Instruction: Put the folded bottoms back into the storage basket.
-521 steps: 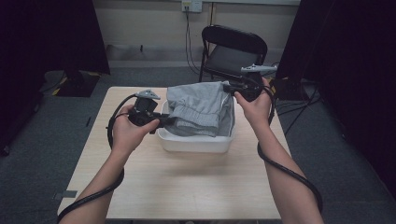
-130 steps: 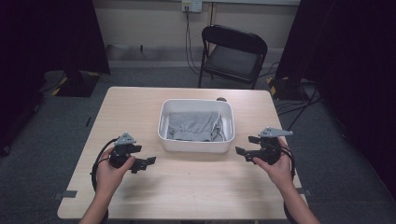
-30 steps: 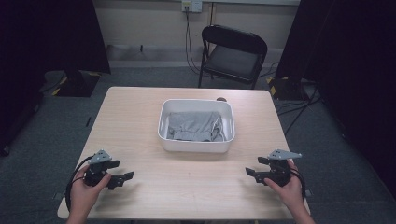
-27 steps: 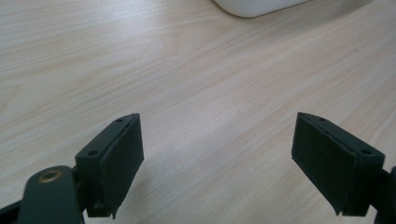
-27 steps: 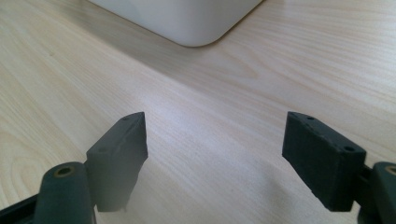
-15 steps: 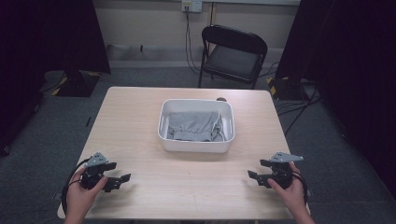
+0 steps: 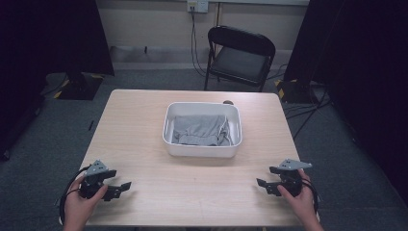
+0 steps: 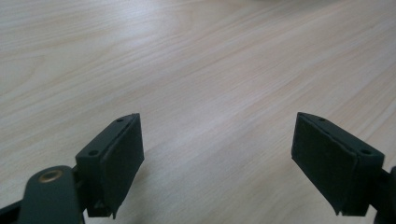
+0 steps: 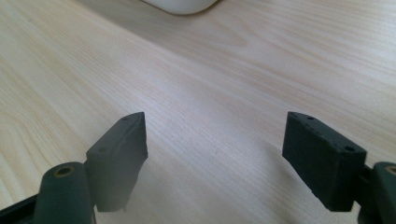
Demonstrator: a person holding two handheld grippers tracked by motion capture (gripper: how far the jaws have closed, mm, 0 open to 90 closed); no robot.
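The left gripper [image 7: 120, 187] now sits at the near left corner of the table [image 7: 144, 120], further back toward the person than it was a second ago, and much further than four seconds ago, when it hovered just short of the tub. In the left gripper view its jaws stand wide apart with nothing but bare wood grain between and ahead of them.

The white tub [image 7: 202, 149] stands at the middle of the table, well ahead of both sets of jaws, with the grey cloth [image 7: 199, 131] lying folded inside it, below the rim. Seventeen seconds ago that cloth was held up above the tub by both grippers; it is now down and let go.

The right gripper [image 7: 263, 185] has drawn back likewise to the near right corner. Its jaws are spread and empty, and in the right gripper view the tub's rounded corner [image 9: 180, 5] lies far beyond their tips.

Both pulling clear suggests the cloth is stowed and the work is finished.
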